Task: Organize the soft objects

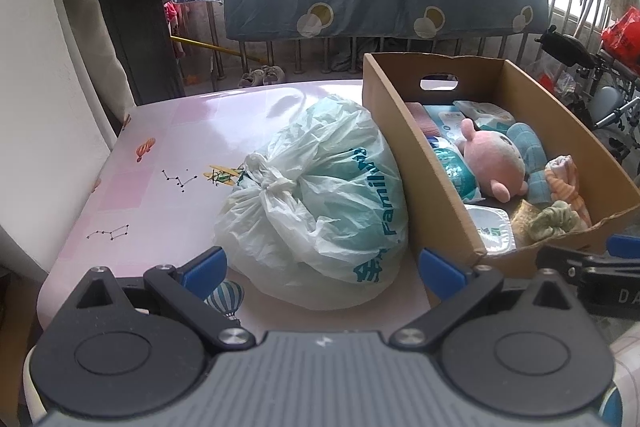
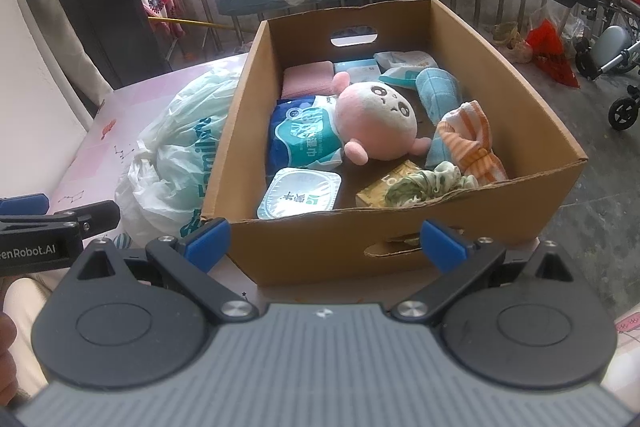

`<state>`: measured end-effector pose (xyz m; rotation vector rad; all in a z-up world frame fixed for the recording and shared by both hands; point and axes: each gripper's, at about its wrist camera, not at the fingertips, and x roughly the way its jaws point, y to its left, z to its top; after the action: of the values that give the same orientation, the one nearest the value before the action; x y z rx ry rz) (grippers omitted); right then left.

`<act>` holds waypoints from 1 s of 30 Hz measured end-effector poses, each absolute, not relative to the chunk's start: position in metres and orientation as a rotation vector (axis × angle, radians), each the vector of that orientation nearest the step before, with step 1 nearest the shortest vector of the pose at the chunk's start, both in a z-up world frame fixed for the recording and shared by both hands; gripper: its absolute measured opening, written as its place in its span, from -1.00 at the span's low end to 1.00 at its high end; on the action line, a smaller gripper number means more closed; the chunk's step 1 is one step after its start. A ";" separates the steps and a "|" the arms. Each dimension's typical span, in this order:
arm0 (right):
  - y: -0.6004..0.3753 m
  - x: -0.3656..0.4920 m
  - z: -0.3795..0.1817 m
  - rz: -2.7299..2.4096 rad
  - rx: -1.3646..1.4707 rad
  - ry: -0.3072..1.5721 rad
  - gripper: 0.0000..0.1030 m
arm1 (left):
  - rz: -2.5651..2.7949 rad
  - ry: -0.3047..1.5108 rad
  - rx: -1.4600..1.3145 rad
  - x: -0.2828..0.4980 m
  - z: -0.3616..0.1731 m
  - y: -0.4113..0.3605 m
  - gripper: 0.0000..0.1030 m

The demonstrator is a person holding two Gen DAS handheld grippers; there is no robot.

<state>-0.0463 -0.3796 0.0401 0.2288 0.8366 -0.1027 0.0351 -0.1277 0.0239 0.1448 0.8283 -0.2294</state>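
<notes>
In the cardboard box [image 2: 400, 251], a pink plush toy [image 2: 376, 123] lies among wipe packs and cloths; both jaws gape, empty.

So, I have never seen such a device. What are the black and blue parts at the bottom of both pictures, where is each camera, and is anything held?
Those parts are two hand-held grippers; a person carries one in each hand. Each picture comes from a camera mounted on one gripper, looking forward along its blue-tipped fingers.

The left gripper faces a knotted white and green plastic bag lying on the pink patterned table. The right gripper faces an open brown cardboard box standing beside the bag.

In the box lie a pink plush doll, a blue wet-wipes pack, an orange striped cloth and other soft things.

Both grippers are open; neither holds anything.
</notes>
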 end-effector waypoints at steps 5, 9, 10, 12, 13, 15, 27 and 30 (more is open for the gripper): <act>-0.379 -0.045 0.040 -0.097 0.226 0.839 0.98 | -0.231 0.820 0.148 0.034 0.024 -0.127 0.99; -0.380 -0.044 0.041 -0.093 0.223 0.839 0.98 | -0.230 0.821 0.146 0.033 0.024 -0.128 0.99; -0.380 -0.044 0.041 -0.092 0.224 0.839 0.98 | -0.230 0.820 0.146 0.033 0.024 -0.128 0.99; -0.380 -0.044 0.041 -0.092 0.224 0.839 0.98 | -0.229 0.821 0.146 0.033 0.024 -0.128 0.99; -0.380 -0.044 0.041 -0.092 0.224 0.840 0.98 | -0.230 0.821 0.145 0.033 0.024 -0.128 0.99; -0.380 -0.044 0.041 -0.092 0.224 0.840 0.98 | -0.230 0.822 0.146 0.033 0.024 -0.128 0.99; -0.380 -0.044 0.041 -0.091 0.223 0.842 0.98 | -0.241 0.858 0.130 0.036 0.020 -0.126 0.99; -0.379 -0.045 0.041 -0.088 0.220 0.842 0.98 | -0.240 0.858 0.131 0.036 0.020 -0.126 0.99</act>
<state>-0.0448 -0.3786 0.0412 0.2195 0.8416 -0.0881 0.0363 -0.1261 0.0198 0.1309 0.8581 -0.2397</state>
